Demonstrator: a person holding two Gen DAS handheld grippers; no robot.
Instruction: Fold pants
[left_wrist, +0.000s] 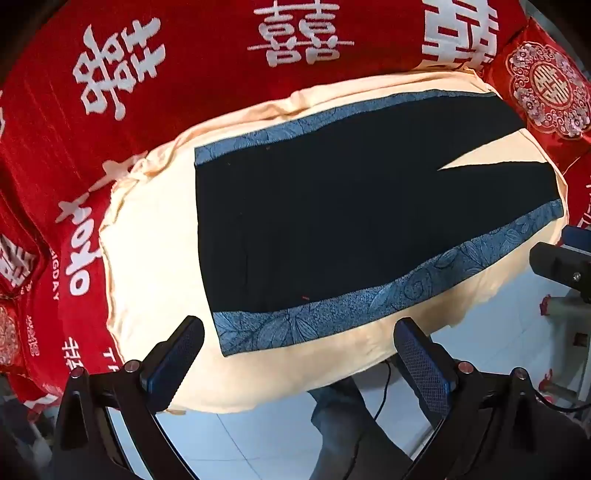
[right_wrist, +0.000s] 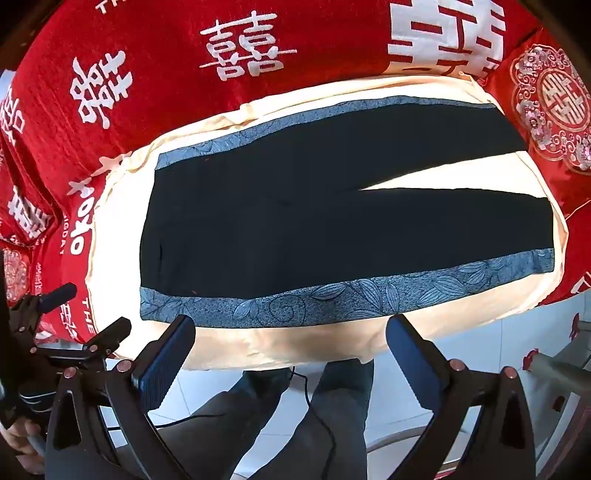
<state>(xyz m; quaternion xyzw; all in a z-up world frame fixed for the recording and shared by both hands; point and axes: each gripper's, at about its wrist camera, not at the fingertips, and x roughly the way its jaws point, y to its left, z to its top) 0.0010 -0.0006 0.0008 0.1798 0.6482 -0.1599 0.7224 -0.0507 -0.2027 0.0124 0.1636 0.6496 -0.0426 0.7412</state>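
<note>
Black pants (left_wrist: 314, 221) (right_wrist: 314, 229) with blue leaf-patterned side stripes (left_wrist: 369, 306) lie flat and spread on a cream cloth (left_wrist: 155, 258) (right_wrist: 295, 343), waistband to the left, the two legs splitting apart at the right. My left gripper (left_wrist: 299, 341) hovers high above the near stripe, open, nothing between its fingers. My right gripper (right_wrist: 290, 338) hangs over the near edge of the cream cloth, also open and empty. The left gripper's body (right_wrist: 55, 332) shows at the left edge of the right wrist view.
A red blanket (left_wrist: 147, 74) (right_wrist: 166, 55) with white characters surrounds the cream cloth at the back and left. A red embroidered cushion (left_wrist: 546, 96) lies at the right. Below are a pale tiled floor (left_wrist: 258, 443), a person's legs (right_wrist: 295, 424) and a thin cable.
</note>
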